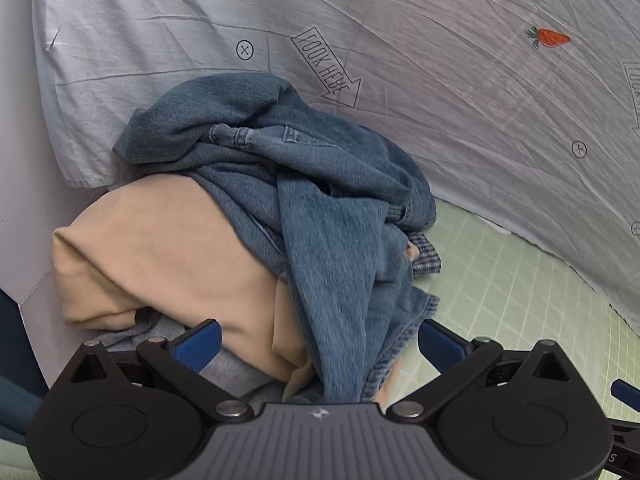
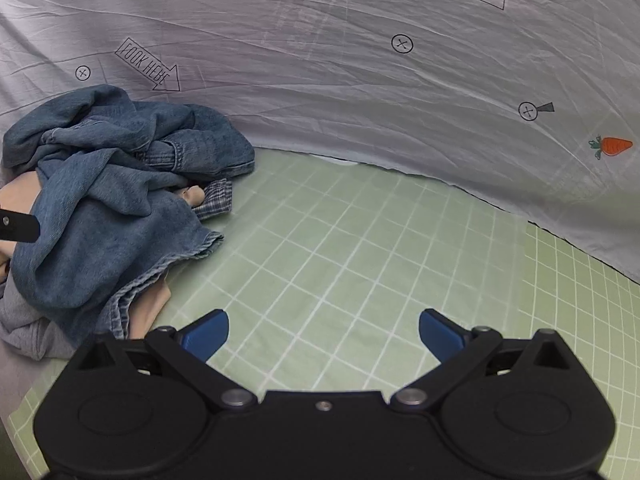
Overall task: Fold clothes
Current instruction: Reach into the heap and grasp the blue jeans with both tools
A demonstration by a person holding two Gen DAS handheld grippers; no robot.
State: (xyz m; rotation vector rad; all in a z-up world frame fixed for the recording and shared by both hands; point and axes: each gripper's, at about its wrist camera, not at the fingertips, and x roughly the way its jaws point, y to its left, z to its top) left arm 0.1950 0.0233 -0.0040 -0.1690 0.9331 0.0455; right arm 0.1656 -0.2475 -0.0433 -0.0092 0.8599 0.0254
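Crumpled denim garment [image 1: 320, 200] heaped over a peach garment [image 1: 160, 256], grey [image 2: 24, 320] and plaid [image 2: 216, 196] pieces poking out beneath, all on the green checked sheet [image 2: 360, 248] by the white printed cloth [image 2: 320, 80]. Left tongs [image 1: 320, 344] spread wide, straddling the pile's near edge, gripping nothing. Right tongs [image 2: 324, 332] gape wide over bare sheet, empty.

A pale green sheet with a white grid [image 2: 360, 248] is covering the surface, lying bare ahead of the right gripper [image 2: 323, 334]. To that gripper's left, a heap of clothes is sitting on it: a denim garment [image 2: 100, 216] draping over a peach one [image 1: 160, 256], with grey fabric [image 2: 28, 328] and a plaid piece [image 2: 216, 198] peeking out
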